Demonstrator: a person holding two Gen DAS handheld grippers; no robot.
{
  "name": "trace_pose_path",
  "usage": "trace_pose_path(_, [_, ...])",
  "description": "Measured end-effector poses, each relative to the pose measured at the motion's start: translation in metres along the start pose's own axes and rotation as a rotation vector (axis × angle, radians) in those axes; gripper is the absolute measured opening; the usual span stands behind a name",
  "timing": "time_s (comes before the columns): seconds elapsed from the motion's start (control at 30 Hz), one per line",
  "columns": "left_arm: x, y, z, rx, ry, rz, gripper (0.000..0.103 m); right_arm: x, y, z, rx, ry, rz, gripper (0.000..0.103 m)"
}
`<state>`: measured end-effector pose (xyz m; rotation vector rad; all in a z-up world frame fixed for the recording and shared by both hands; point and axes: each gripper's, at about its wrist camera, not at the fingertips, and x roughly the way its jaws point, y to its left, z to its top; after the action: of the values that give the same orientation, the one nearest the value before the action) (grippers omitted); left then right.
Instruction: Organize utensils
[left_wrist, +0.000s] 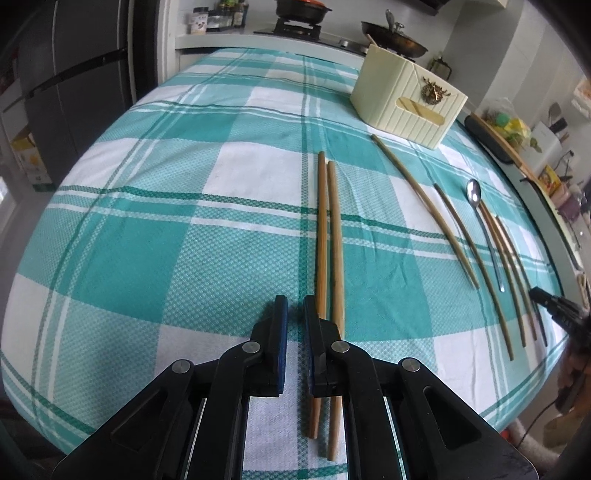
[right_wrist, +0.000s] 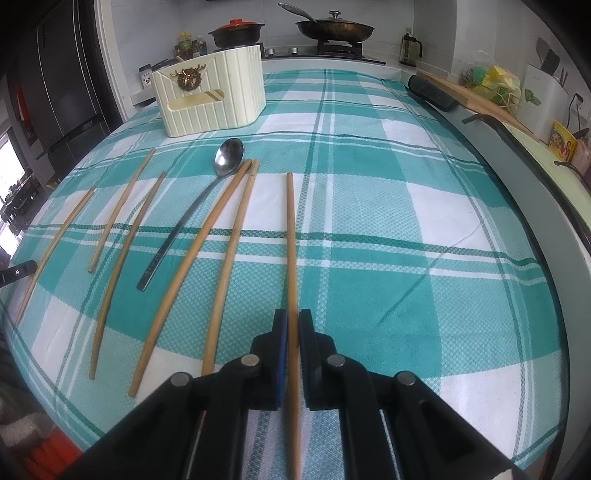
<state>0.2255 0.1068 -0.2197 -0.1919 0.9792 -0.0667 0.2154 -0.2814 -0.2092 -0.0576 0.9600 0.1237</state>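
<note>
Looking through the left wrist view first: the left gripper (left_wrist: 295, 310) is hovering low over the desk (left_wrist: 147, 229), fingers (left_wrist: 281, 332) standing slightly apart with only cloth in the gap, nothing pinched. A pair of chopsticks (left_wrist: 328, 236) is lying just right of the gap, partly under the right finger, side by side and nearly touching, long axes running straight away from the camera toward the holder (left_wrist: 402, 99). Probably just set down as a matched pair, judging by how neatly they are lining up. Further right, more loose sticks and a spoon (left_wrist: 480, 221) are fanning out in a row, all pointing roughly the same way, bowl of the spoon at the far end. The right gripper (left_wrist: 546, 299) is peeking in at the right edge. The holder is standing upright at the far side, apparently the place the utensils are going.

Moving to the right wrist view: the right gripper (right_wrist: 291, 325) is clamping a single chopstick (right_wrist: 291, 236) between its fingers (right_wrist: 280, 347), closed tight on it. That stick is running along the gripper line, far tip pointing up the desk (right_wrist: 406, 221), near end passing back under the camera. It looks to be resting on or just above the cloth; cannot tell which. Left of it a close pair (right_wrist: 221, 243), the spoon (right_wrist: 207, 195) and three more sticks are lying parallel-ish, tips converging toward the holder (right_wrist: 210, 99).
</note>
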Motion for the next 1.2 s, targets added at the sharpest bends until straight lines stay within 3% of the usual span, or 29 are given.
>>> trace_pose_path(0.07, [-0.002,-0.003,0.001,0.022,0.003,-0.002,0.020,-0.001,-0.001,0.000,-0.007,0.005,-0.003,0.006])
trace_pose_path(0.13, [-0.008,-0.003,0.001,0.022,-0.011,-0.014,0.050,-0.002,-0.001,0.000,-0.015,0.015,-0.002,0.007])
trace_pose_path(0.2, [-0.016,-0.002,0.001,0.012,-0.041,-0.045,0.062,-0.003,-0.002,-0.001,-0.027,0.026,-0.003,0.008])
trace_pose_path(0.3, [-0.018,-0.005,0.005,0.023,-0.045,-0.074,0.063,-0.006,-0.002,-0.005,-0.049,0.031,-0.014,0.016])
trace_pose_path(0.9, [0.025,-0.019,0.029,0.192,0.030,0.075,0.065,-0.005,-0.004,-0.006,-0.052,0.020,-0.018,0.017])
trace_pose_path(1.1, [0.021,-0.011,0.036,0.144,0.028,0.021,0.064,-0.005,-0.005,-0.005,-0.047,0.020,-0.014,0.017])
trace_pose_path(1.2, [0.024,-0.010,0.038,0.146,0.029,0.047,0.064,-0.005,-0.005,-0.005,-0.045,0.020,-0.012,0.017])
